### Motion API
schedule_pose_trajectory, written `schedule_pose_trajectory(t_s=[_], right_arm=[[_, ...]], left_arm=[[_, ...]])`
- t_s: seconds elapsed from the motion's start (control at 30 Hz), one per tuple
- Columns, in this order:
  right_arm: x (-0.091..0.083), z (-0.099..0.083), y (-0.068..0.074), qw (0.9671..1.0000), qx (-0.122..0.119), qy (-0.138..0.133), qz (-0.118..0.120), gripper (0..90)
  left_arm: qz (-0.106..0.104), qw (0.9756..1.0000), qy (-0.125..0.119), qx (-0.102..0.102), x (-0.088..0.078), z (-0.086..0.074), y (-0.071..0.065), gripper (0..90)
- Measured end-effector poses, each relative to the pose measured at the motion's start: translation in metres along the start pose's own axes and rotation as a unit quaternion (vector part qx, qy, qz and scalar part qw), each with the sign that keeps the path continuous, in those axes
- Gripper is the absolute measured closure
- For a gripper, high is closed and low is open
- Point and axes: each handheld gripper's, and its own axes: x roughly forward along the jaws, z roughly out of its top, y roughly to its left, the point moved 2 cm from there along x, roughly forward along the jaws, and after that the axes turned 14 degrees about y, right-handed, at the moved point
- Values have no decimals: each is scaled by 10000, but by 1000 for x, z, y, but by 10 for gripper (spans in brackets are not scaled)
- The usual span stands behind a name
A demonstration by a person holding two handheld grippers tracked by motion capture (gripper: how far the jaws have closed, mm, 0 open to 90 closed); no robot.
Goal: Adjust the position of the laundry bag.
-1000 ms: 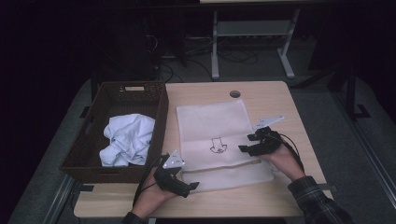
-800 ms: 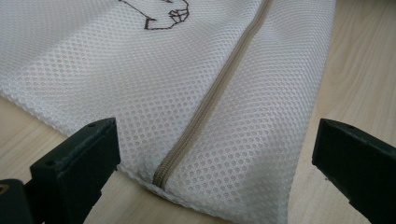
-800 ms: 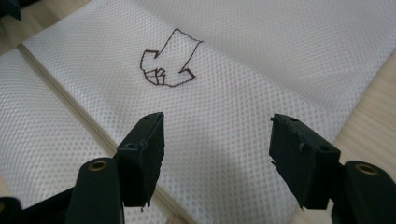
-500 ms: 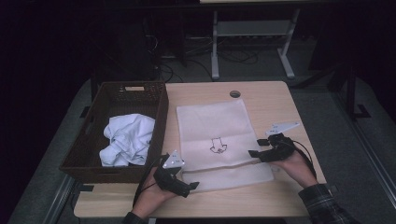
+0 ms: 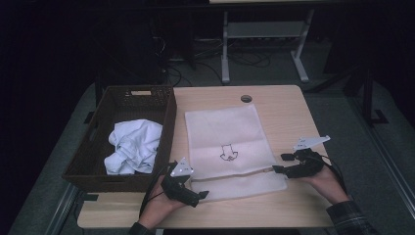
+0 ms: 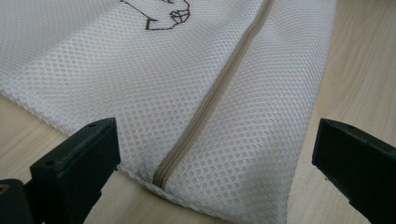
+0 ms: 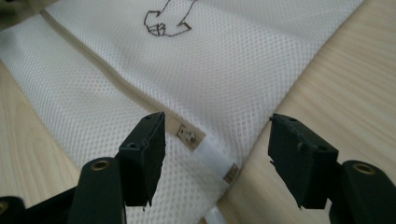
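From the high view I noted a white mesh laundry bag (image 5: 230, 147) lying flat on the table (image 5: 288, 107), beside a brown basket (image 5: 100, 156) holding crumpled white cloth (image 5: 132, 147). My right gripper view added detail lost from above: the zipper pull (image 7: 187, 136) at the bag's edge, lying between the jaws, untouched. The right gripper (image 5: 283, 163) stood partly open at the bag's right edge, gripping nothing. The left gripper (image 6: 215, 149) (jaws wide apart) straddled the zipper (image 6: 205, 109) end at the bag's near-left corner, pads clear of the mesh.
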Motion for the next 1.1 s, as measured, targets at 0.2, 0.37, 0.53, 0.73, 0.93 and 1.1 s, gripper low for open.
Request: schedule_pose_trajectory(t_s=[0.2, 0.37, 0.53, 0.73, 0.93, 1.1], right_arm=[[3, -9, -5, 9999, -71, 95, 88, 365], [9, -11, -6, 9995, -184, 176, 198, 374], [15, -12, -6, 9986, -353, 283, 264, 386], [22, -13, -5, 9975, -514, 429, 204, 406], [25, -14, -4, 9972, -614, 415, 91, 459], [25, -16, -3, 9976, -594, 345, -25, 546]], left_arm=[[5, 10000, 23, 12, 0, 0, 0, 3], [-5, 10000, 11, -2, 1, 0, 0, 3], [-12, 10000, 26, 8, 1, 0, 0, 3], [-10, 10000, 47, 26, 2, 0, -1, 3], [-4, 10000, 48, 13, 2, 0, -1, 3], [0, 10000, 52, 7, 3, 0, -1, 3]])
